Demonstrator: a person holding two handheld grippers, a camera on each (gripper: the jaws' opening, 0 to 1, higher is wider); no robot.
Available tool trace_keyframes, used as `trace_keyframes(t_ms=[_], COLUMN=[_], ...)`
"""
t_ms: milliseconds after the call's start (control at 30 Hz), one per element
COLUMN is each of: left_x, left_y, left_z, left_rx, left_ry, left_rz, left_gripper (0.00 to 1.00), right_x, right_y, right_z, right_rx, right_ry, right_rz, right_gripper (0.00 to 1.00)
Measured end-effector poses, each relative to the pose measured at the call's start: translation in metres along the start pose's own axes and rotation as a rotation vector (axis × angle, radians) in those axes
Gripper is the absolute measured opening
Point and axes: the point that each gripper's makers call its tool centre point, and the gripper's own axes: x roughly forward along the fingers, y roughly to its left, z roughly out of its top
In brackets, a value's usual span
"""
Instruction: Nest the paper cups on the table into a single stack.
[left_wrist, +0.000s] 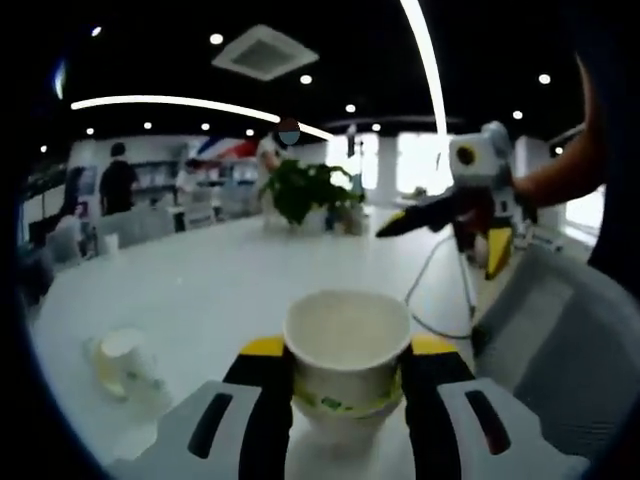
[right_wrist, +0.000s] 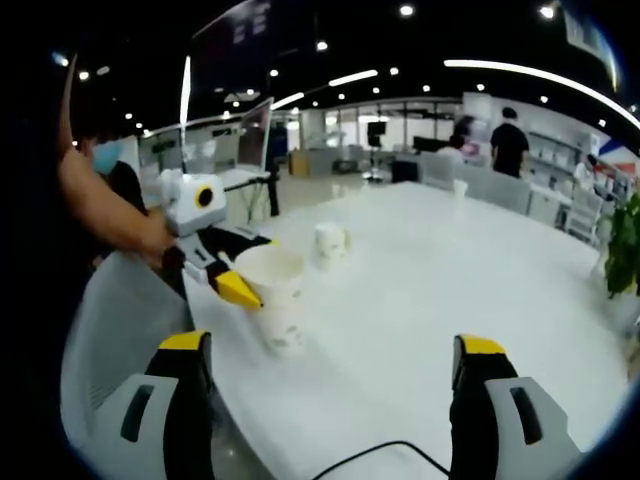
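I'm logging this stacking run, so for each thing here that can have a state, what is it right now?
White paper cup with green print: upright, mouth open, gripped between the left hand-held gripper's jaws.
Second white paper cup: lying on its side on the white table, apart from the grippers.
Left hand-held gripper: shut on the upright cup.
Right hand-held gripper: open, holding nothing.

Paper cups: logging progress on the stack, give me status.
Left gripper shut on upright paper cup. Right gripper open, holding nothing. Second cup on its side on the table. Nothing in the way.
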Motion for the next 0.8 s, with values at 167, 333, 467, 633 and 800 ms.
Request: trace_keyframes(t_ms=[167, 333, 467, 633, 800], left_x=[0.000, -0.002, -0.008, -0.020, -0.042], left_y=[0.003, 0.013, 0.022, 0.037, 0.057], left_z=[0.013, 0.031, 0.049, 0.057, 0.058], left_rx=[-0.013, -0.060, -0.047, -0.081, -0.077], left_ry=[-0.033, -0.070, -0.093, -0.070, -0.043], left_rz=[0.007, 0.041, 0.061, 0.094, 0.147], left_gripper=[0.53, 0.79, 0.90, 0.98, 0.98], right_x=[-0.001, -0.001, -0.001, -0.003, -0.005], right_y=[-0.001, -0.002, -0.006, -0.017, -0.029], right_z=[0.000, 0.002, 0.004, 0.012, 0.021], right_rx=[0.003, 0.003, 0.003, 0.005, 0.005], right_ry=[-0.004, -0.008, -0.017, -0.043, -0.066], right_rz=[-0.002, -0.004, -0.011, -0.036, -0.059], right_gripper=[0.99, 0.99, 0.99, 0.99, 0.99])
